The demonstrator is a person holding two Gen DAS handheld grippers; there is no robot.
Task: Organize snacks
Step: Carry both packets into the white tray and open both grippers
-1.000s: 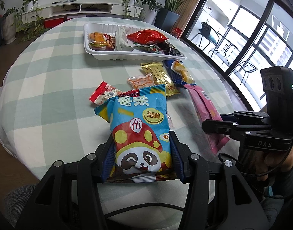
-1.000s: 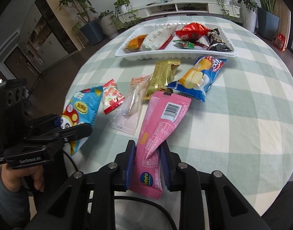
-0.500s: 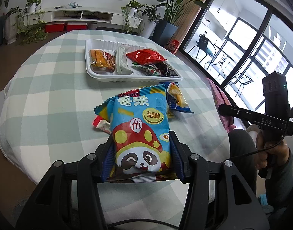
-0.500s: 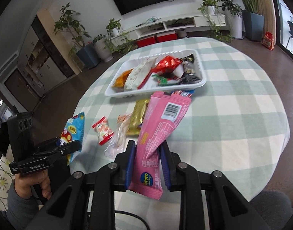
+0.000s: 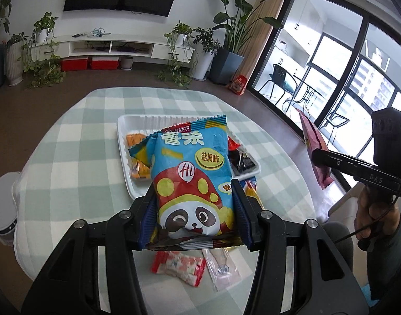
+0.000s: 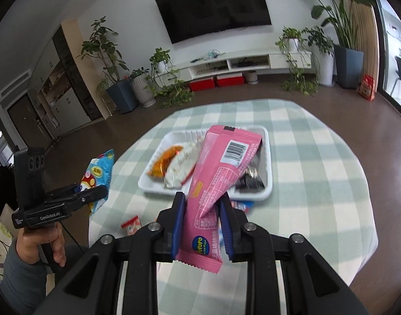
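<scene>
Snacks: 2 held, blue panda bag (image 5: 193,181) & pink pack (image 6: 216,181).

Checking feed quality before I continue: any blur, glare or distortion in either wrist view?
Left wrist view: sharp on the blue panda bag; windows at right blown out; strong fisheye bending. Right wrist view: pink packet sharp, white tray and table edge slightly soft; dark vignette in the corners.
</scene>
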